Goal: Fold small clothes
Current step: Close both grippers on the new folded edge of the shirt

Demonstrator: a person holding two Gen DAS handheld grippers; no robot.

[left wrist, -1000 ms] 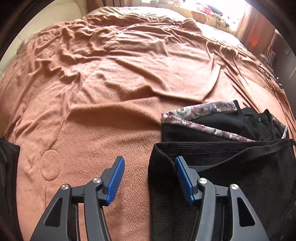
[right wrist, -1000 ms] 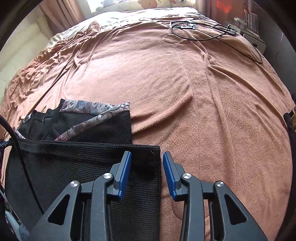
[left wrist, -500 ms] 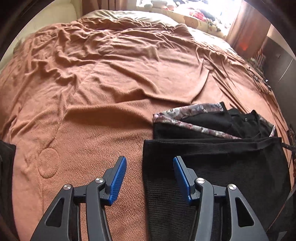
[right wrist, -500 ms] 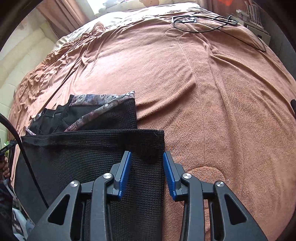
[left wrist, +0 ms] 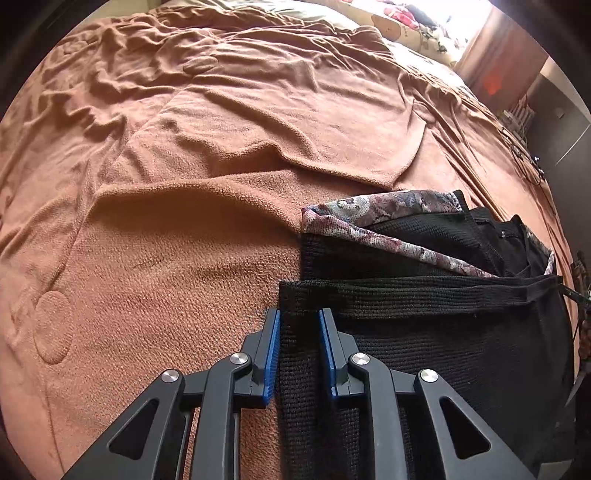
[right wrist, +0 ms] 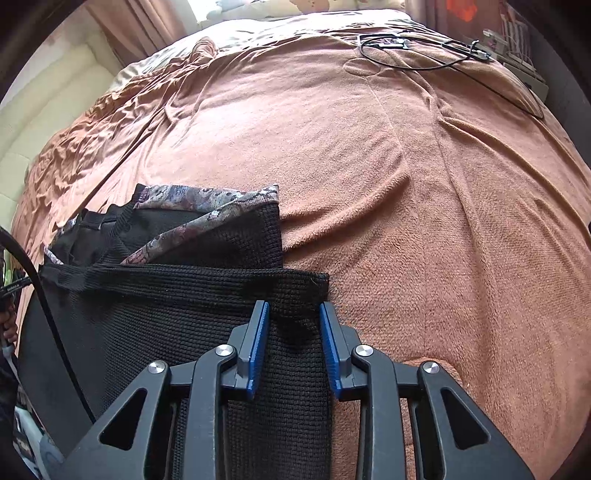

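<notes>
A black knit garment (left wrist: 424, 339) lies on the brown blanket, its hem band across the middle. Behind it sits a folded black garment with floral trim (left wrist: 373, 229). My left gripper (left wrist: 298, 317) straddles the black garment's left corner, jaws narrowed with a gap around the cloth. In the right wrist view the same black garment (right wrist: 177, 317) fills the lower left, and my right gripper (right wrist: 293, 314) straddles its right corner, jaws partly closed with cloth between them. The floral-trimmed garment (right wrist: 207, 221) lies behind.
The brown blanket (left wrist: 184, 221) covers the whole bed, wrinkled at the far left. A black cable loop (right wrist: 406, 48) lies at the far right of the bed. Pillows (left wrist: 399, 22) lie at the head. A dark cable (right wrist: 44, 295) hangs at left.
Both grippers have moved onto the near corners of the black garment. The left jaws have narrowed from wide open to a small gap around the cloth.
</notes>
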